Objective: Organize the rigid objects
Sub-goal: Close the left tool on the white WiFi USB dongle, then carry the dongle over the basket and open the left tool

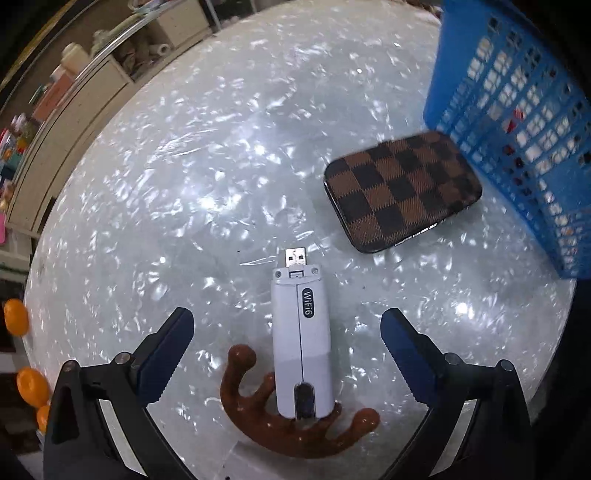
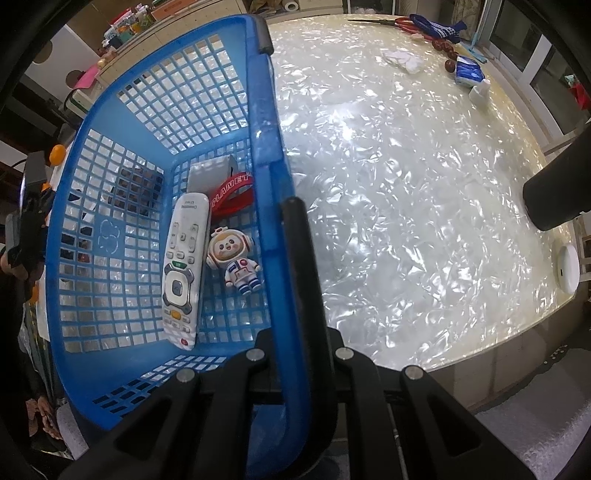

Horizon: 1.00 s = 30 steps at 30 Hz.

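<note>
A white WiFi USB dongle point(image 1: 301, 332) lies on the shiny pearl table point(image 1: 184, 184), its rear end resting on a brown antler-shaped piece point(image 1: 258, 421). My left gripper point(image 1: 288, 315) hovers over the dongle, open, with one blue pad on each side and neither touching it. A brown checkered case point(image 1: 402, 192) lies beyond, beside the blue basket point(image 1: 517, 129). My right gripper point(image 2: 293, 210) is shut on the right rim of the basket point(image 2: 266, 122). Inside lie a white remote point(image 2: 183, 273), an astronaut figure point(image 2: 236, 262), a red strap point(image 2: 232, 192) and a grey box point(image 2: 212, 171).
Along the far table edge lie red-handled scissors point(image 2: 399, 22), dark red beads point(image 2: 443, 48), crumpled tissue point(image 2: 404, 61) and a blue tissue pack point(image 2: 469, 72). A black cylinder point(image 2: 554, 192) and a white disc point(image 2: 567, 269) sit at the right edge. Orange fruits point(image 1: 16, 317) lie off the left edge.
</note>
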{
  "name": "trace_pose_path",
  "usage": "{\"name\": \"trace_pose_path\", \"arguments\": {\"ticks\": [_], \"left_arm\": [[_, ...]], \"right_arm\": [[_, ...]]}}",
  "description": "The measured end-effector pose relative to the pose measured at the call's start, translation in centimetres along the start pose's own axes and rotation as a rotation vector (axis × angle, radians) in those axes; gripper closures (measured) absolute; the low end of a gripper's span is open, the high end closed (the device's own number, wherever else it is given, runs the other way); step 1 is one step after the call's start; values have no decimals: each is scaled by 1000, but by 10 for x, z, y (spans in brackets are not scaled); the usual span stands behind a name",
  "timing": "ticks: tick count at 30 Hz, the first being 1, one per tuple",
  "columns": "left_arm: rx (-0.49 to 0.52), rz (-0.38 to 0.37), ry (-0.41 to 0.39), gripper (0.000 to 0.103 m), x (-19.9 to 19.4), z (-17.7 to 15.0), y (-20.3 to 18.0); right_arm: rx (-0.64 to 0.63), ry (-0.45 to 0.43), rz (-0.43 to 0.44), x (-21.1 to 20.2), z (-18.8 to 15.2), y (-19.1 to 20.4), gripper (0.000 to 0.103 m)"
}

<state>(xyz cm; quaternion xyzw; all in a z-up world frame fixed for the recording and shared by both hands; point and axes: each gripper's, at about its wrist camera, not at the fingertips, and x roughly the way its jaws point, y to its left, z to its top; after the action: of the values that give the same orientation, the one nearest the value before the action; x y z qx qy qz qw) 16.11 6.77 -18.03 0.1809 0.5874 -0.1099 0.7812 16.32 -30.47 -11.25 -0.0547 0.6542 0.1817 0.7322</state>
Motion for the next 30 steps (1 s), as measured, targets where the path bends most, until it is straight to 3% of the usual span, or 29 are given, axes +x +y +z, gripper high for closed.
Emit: {"name": "trace_pose_path", "arguments": {"ticks": [1, 7, 9, 11, 13, 15, 19, 26, 30], "left_arm": [[7, 4, 7, 7, 3, 1, 0], [-59, -148, 17, 33, 6, 8, 16], [-60, -152, 36, 40, 5, 6, 18], [-59, -157, 39, 52, 2, 3, 17], [-79, -156, 43, 70, 0, -1, 15], [-122, -165, 80, 70, -2, -6, 14], [-156, -163, 73, 70, -6, -18, 8], [-305, -66, 71, 70, -28, -29, -1], [-308, -29, 31, 70, -56, -23, -5]], "right_arm": [[2, 0, 0, 0, 0, 0, 95], [7, 0, 3, 1, 0, 0, 95], [6, 0, 4, 1, -1, 1, 95], [7, -1, 4, 2, -1, 0, 95], [9, 0, 5, 3, 0, 0, 95], [9, 2, 8, 5, 0, 0, 95], [9, 2, 9, 6, 1, 0, 95], [12, 1, 12, 6, 1, 0, 95], [14, -3, 13, 6, 1, 1, 96]]}}
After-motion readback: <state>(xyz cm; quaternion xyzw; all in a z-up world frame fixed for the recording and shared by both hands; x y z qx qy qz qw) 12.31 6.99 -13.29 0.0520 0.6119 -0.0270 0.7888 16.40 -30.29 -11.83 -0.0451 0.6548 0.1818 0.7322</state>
